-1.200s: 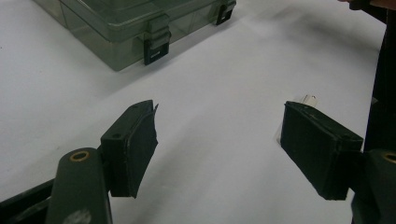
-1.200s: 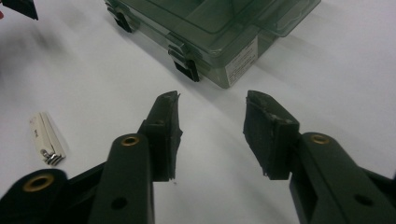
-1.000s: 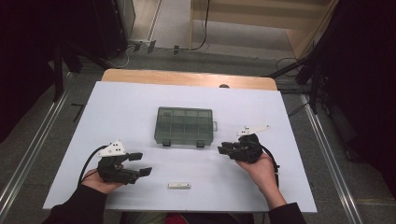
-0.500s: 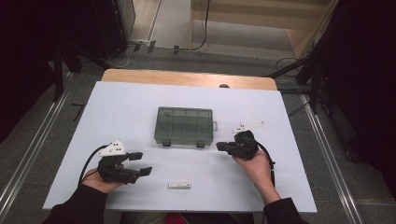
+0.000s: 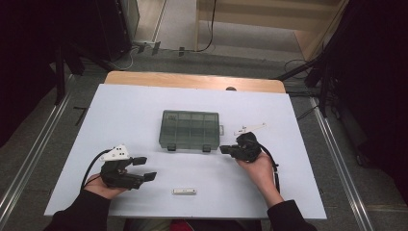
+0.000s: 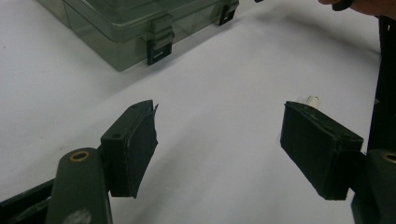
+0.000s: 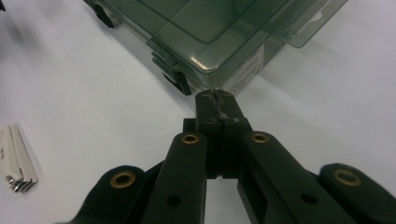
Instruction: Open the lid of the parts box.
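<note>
One closed green compartment box (image 5: 190,130) sits at frame centre, one small white piece (image 5: 184,191) below it. The right gripper (image 5: 225,149), jaws just closed on nothing, nears its lower-right corner; the left gripper (image 5: 145,168) lies open at lower left.

Organizer box (image 5: 190,130) blocks mid-table (image 5: 120,106) — bare flanks passable.

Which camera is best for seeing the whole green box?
The high view: the whole green box sits closed on the table. The left gripper view shows its front edge and clasps; the right gripper view shows one near corner.
</note>
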### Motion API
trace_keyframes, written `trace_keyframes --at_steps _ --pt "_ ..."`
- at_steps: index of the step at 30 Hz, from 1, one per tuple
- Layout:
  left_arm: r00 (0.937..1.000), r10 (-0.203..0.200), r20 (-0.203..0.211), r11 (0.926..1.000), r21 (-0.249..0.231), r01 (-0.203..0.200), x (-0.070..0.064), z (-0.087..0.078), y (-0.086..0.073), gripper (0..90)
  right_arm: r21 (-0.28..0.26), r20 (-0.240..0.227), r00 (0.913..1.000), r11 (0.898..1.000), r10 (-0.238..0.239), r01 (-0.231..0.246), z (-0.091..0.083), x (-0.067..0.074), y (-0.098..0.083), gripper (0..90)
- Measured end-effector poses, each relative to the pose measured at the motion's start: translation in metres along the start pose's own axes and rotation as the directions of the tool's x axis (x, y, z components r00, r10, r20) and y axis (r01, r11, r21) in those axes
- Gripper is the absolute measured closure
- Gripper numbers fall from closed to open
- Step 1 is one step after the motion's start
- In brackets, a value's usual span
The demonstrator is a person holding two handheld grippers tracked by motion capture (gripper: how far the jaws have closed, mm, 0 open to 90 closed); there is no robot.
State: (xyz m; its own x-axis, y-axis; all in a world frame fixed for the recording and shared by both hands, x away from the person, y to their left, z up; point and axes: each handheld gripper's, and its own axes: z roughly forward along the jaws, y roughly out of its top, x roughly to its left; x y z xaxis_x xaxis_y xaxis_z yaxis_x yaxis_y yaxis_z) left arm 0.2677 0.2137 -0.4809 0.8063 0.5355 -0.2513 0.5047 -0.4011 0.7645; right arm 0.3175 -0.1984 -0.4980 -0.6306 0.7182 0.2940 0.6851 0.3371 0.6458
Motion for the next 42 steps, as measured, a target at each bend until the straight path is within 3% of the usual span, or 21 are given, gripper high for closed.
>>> trace_keyframes --at_steps 13,25,35,42 --pt "1.0000 -0.004 -0.004 1.0000 -0.007 0.004 0.0012 -0.0011 0.0009 26.6 -0.001 0.009 0.9999 1.000 0.012 -0.012 0.0033 -0.0026 0.0003 90.0" --pt "1.0000 -0.003 -0.004 1.0000 -0.008 0.003 0.0019 -0.0007 0.0010 26.7 -0.010 0.020 0.9997 1.000 -0.016 0.017 0.0031 0.0026 0.0017 90.0" --pt "1.0000 -0.005 -0.006 1.0000 -0.006 0.005 0.0032 -0.0002 0.0011 26.7 -0.056 0.006 0.9997 0.998 -0.022 0.022 -0.0029 0.0052 0.0036 90.0" --pt "0.9999 -0.009 -0.006 0.9999 -0.007 0.009 0.0039 0.0001 0.0011 26.6 -0.058 0.008 0.9996 0.998 -0.026 0.026 -0.0052 0.0059 0.0065 90.0"
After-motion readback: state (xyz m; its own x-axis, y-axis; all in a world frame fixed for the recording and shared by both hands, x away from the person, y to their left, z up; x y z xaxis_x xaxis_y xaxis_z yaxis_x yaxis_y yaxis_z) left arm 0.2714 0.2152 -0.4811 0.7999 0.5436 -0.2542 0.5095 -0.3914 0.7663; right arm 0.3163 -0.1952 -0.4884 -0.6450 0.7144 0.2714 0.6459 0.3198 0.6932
